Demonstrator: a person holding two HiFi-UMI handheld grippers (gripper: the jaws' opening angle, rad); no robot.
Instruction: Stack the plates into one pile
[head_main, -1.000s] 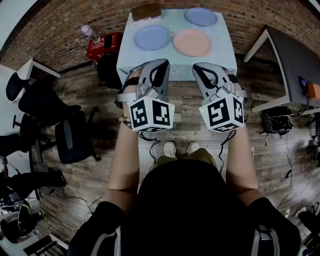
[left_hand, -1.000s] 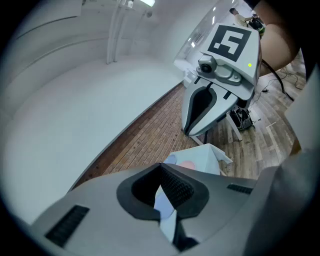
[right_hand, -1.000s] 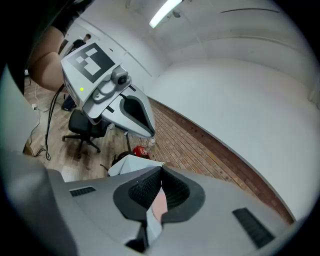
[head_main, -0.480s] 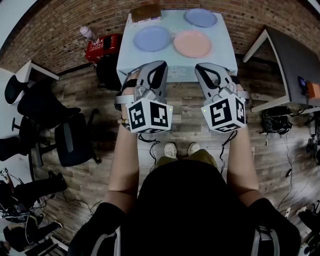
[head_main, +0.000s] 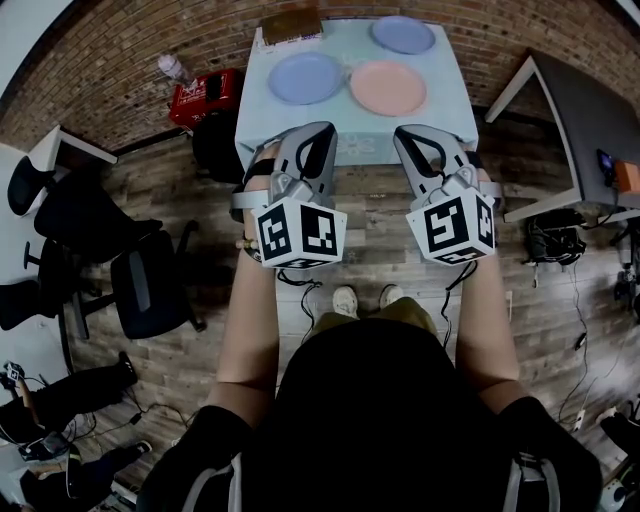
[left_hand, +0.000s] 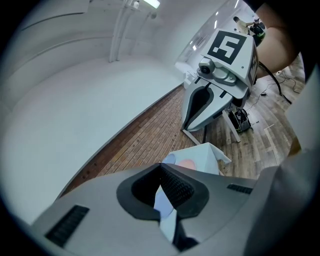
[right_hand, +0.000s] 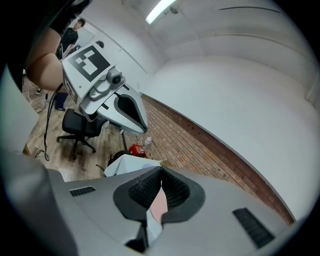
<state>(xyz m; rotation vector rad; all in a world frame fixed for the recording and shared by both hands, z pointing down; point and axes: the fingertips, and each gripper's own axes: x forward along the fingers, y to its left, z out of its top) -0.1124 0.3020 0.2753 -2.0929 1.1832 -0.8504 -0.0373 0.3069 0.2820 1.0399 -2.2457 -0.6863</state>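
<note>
Closed tight, empty: left gripper (head_main: 316, 132), right gripper (head_main: 412, 137), short of table (head_main: 300, 118). Lying apart: near blue plate (head_main: 305, 77), pink plate (head_main: 387, 87), far blue plate (head_main: 403, 34). Likely light, stiff, slick; pinch at raised rim.

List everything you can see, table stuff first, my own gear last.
near blue plate: 1, blue, table's left half
far blue plate: 1, blue, table's far right corner
pink plate: 1, pink, right of the near blue plate, apart
brown flat item: 1, brown, table's far left corner
table: 1, pale blue, ahead
red box: 1, red, floor left of table
office chairs: at least 2, black, left floor
grey desk: 1, grey, right
left gripper: 1, grey, shut, empty, at table's front edge
right gripper: 1, grey, shut, empty, beside it
</note>
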